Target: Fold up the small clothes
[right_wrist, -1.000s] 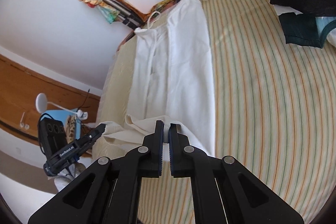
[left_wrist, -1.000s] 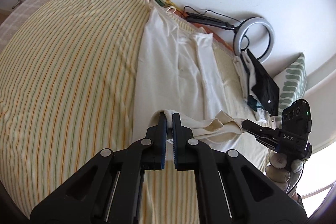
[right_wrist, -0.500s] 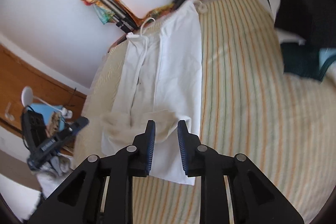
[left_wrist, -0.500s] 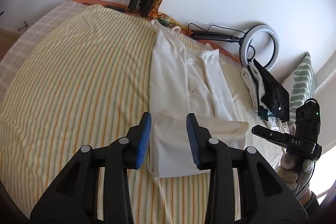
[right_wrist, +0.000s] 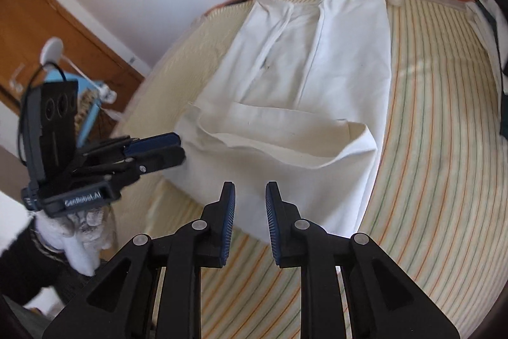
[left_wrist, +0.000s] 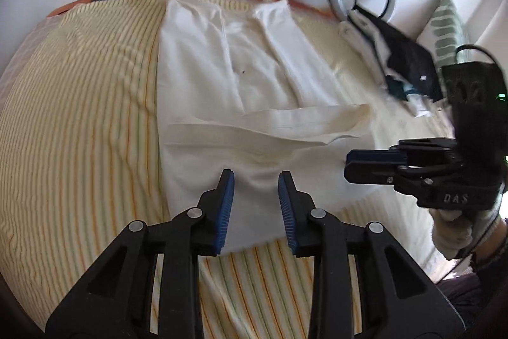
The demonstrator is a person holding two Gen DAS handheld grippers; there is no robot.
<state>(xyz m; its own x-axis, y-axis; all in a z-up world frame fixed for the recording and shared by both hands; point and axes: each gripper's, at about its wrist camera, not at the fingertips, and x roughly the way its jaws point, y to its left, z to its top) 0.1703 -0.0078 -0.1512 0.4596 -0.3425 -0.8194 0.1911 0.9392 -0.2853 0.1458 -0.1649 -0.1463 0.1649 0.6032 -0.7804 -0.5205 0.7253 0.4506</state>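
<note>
Both grippers are now hanging parted and empty, having let go of the hem they were pinching a second ago.

Nearest, the left gripper and right gripper are hovering over the folded near end of the white drawstring trousers, which are lying lengthwise on the striped bedsheet, waistband toward the wall (the folded-over flap is puffing up loosely); the cloth is looking light, limp and thin, so pinching both corners of the fold edge seems wisest.

left claw released | right claw released | garment hem dropped, folded
</note>
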